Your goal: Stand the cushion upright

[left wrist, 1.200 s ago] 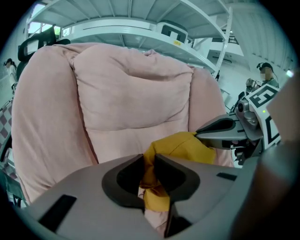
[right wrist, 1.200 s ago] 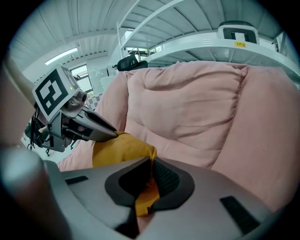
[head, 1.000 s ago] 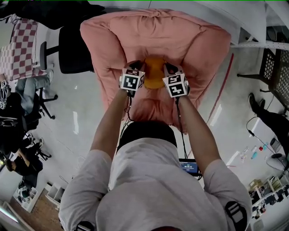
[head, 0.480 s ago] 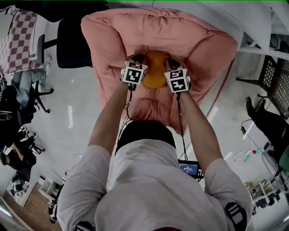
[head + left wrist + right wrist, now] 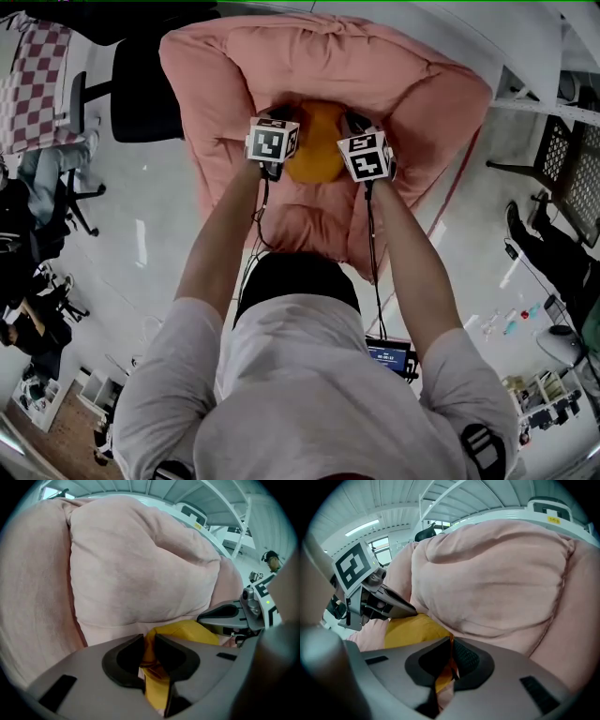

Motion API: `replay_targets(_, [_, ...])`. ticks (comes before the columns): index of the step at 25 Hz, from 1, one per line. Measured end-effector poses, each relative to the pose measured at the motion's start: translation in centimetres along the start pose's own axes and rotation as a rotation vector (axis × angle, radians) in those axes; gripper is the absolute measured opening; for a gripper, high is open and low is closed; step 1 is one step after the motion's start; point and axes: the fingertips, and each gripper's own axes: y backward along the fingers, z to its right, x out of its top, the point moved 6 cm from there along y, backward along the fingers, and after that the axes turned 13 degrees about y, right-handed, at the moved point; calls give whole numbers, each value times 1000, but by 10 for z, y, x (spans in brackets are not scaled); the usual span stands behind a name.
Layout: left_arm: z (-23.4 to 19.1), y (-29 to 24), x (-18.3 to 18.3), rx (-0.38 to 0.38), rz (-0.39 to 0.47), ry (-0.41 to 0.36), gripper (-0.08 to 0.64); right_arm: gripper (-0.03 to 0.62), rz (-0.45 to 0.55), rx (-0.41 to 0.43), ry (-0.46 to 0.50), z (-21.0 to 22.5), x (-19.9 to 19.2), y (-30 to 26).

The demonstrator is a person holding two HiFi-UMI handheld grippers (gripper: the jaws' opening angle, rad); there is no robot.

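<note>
A small yellow-orange cushion (image 5: 316,150) rests against the backrest on the seat of a big pink padded armchair (image 5: 328,66). My left gripper (image 5: 279,141) holds the cushion's left edge, its jaws shut on a fold of the yellow fabric (image 5: 151,663). On the cushion's right edge my right gripper (image 5: 358,142) is shut too, pinching yellow cloth (image 5: 444,677) between its pads. The cushion (image 5: 187,631) bulges between the two grippers, and the pink backrest (image 5: 497,578) fills the space right behind it. In the left gripper view the right gripper (image 5: 234,618) shows at the right; the left gripper (image 5: 377,603) appears at the left of the right gripper view.
The pink chair's thick armrests (image 5: 202,122) flank the cushion on both sides. A dark office chair (image 5: 141,89) stands to the chair's left, a checked cloth (image 5: 37,84) beyond it. A white rail (image 5: 553,103) and black crate (image 5: 577,178) lie at right. People sit at far left.
Both grippers, still shut on the cushion, have shifted with it a little further toward the backrest, and the cushion now shows more of its face between them.
</note>
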Motion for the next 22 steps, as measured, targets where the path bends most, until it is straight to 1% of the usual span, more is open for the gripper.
replay_targets(2, [-1, -4, 0, -12, -4, 9, 88, 29, 8, -3, -10, 4, -1, -1])
replay_targets(4, [3, 2, 5, -10, -14, 20, 89, 29, 23, -10, -32, 8, -3, 0])
replay_targets(7, [4, 8, 7, -16, -6, 34, 89, 29, 58, -43, -46, 12, 0, 6])
replay_targets(9, [2, 12, 10, -14, 7, 39, 89, 29, 87, -59, -73, 15, 2, 8])
replay_targets(12, [0, 20, 20, 13, 50, 4, 91, 31, 116, -74, -118, 21, 3, 14])
replay_targets(15, [4, 28, 23, 42, 70, -49, 92, 51, 133, -82, -122, 24, 5, 26])
replay_targets(16, [4, 33, 23, 53, 82, -56, 94, 66, 139, -85, -127, 24, 5, 30])
replay_targets(18, [1, 44, 25, 85, 132, -51, 103, 94, 154, -104, -149, 27, 4, 40])
replay_targets(20, [-2, 56, 30, 118, 199, -29, 103, 108, 170, -131, -178, 31, 1, 52])
replay_targets(22, [-4, 68, 36, 133, 246, -2, 103, 109, 185, -157, -200, 36, 0, 64])
